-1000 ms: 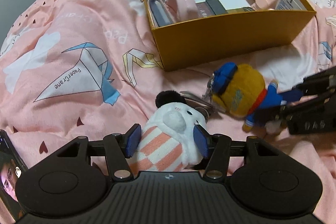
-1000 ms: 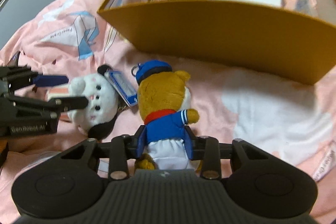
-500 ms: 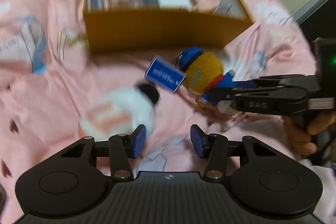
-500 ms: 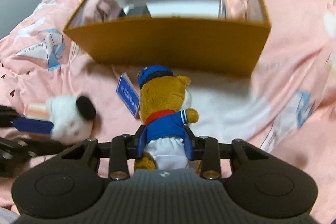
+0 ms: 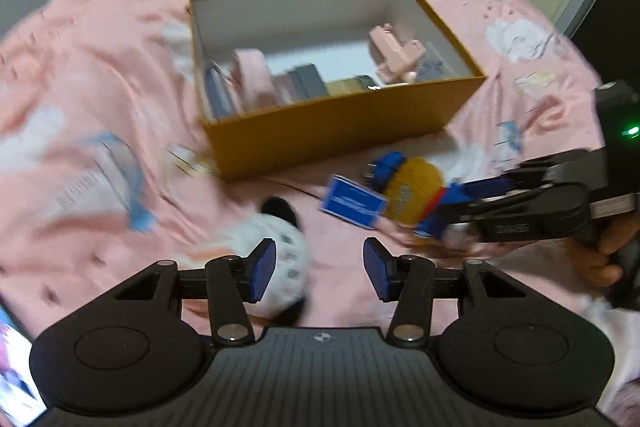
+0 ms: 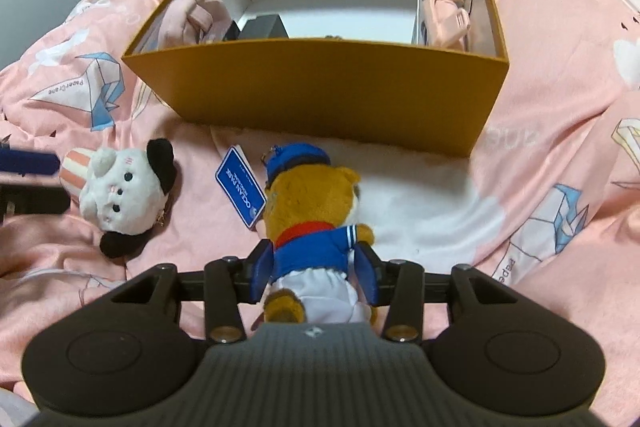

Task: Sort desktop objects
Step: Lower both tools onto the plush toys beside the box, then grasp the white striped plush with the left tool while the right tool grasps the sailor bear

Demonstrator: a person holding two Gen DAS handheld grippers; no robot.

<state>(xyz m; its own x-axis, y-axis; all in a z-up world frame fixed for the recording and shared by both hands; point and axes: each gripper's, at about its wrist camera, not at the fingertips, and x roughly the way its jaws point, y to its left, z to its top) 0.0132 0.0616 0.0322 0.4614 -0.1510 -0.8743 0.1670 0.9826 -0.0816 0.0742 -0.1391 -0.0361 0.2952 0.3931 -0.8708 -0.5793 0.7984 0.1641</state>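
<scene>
Pink bedspread [image 6: 540, 131], crane print; orange box [image 6: 320, 87] open on it.
Left to right: left tongs [image 5: 316, 269] apart, holding nothing, white plush [image 6: 120, 195] lying on the bed just beside the left finger; blue tag [image 6: 241, 187] hangs by the bear's head; right tongs [image 6: 314, 277] clamped on the bear [image 6: 312, 215] at its body, in front of the box's near wall. Box holds pink and dark items.

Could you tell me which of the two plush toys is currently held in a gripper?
The brown bear in the blue sailor outfit, clamped by the right gripper. The white plush with black ears lies free on the bedspread.
</scene>
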